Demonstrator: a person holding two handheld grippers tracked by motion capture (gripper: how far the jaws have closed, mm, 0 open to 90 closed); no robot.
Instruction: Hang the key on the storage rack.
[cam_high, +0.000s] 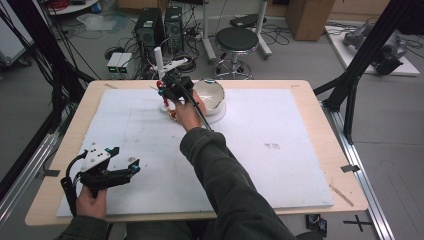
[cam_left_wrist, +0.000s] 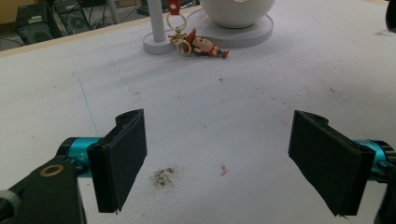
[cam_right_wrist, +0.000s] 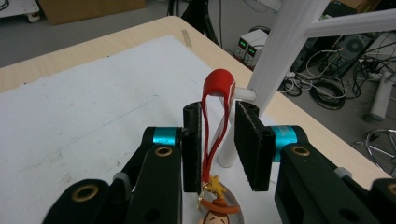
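High view: the right gripper (cam_high: 169, 95) works at the white stand (cam_high: 159, 60), table's 12 o'clock; the left gripper (cam_high: 117, 162) rests at 7.

Left gripper view: jaws wide, empty; the keychain figure (cam_left_wrist: 205, 46) lies toward 12.

Right gripper view: the red strap (cam_right_wrist: 218, 100) runs 12-to-6, looped over the peg (cam_right_wrist: 243, 93), between narrowed, slightly slack jaws.

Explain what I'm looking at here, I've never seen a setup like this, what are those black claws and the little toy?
A person at a table holds a hand-operated gripper in each hand. One picture looks down from above; the other two come from cameras on the grippers. The left gripper rests open over the white mat. The right gripper has its jaws around a keychain's red strap, looped over a peg on a white stand; whether they pinch it is unclear. A cowboy figure hangs below, beside a white bowl.
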